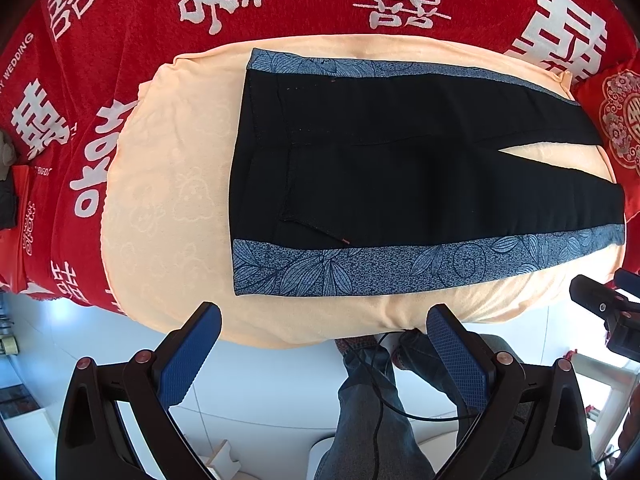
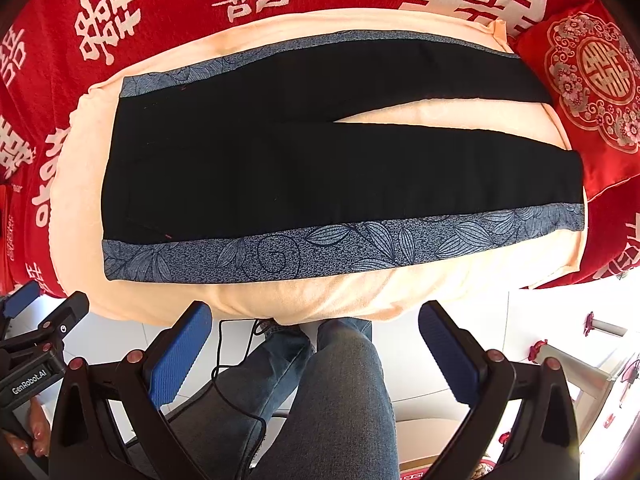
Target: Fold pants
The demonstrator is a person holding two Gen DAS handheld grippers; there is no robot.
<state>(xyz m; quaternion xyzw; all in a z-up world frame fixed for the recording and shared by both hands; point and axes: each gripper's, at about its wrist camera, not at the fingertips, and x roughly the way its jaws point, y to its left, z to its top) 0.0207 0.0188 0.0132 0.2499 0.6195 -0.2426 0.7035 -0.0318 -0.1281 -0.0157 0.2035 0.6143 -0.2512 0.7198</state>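
Note:
Black pants [image 1: 400, 168] with blue leaf-patterned side stripes lie flat on a peach towel [image 1: 168, 184], waistband to the left, legs running right with a narrow gap between them. They also show in the right wrist view [image 2: 300, 168]. My left gripper [image 1: 324, 320] is open and empty, held off the near edge of the towel by the waist end. My right gripper [image 2: 316, 316] is open and empty, off the near edge by the middle of the pants. The right gripper also shows at the left wrist view's right edge [image 1: 600, 300].
The towel [image 2: 320, 292] lies on a bed with a red cover with white characters [image 1: 140, 20]. A red embroidered cushion [image 2: 592, 88] sits at the leg end. The person's jeans-clad legs [image 2: 340, 392] and a black cable [image 2: 236, 384] are below, over a white floor.

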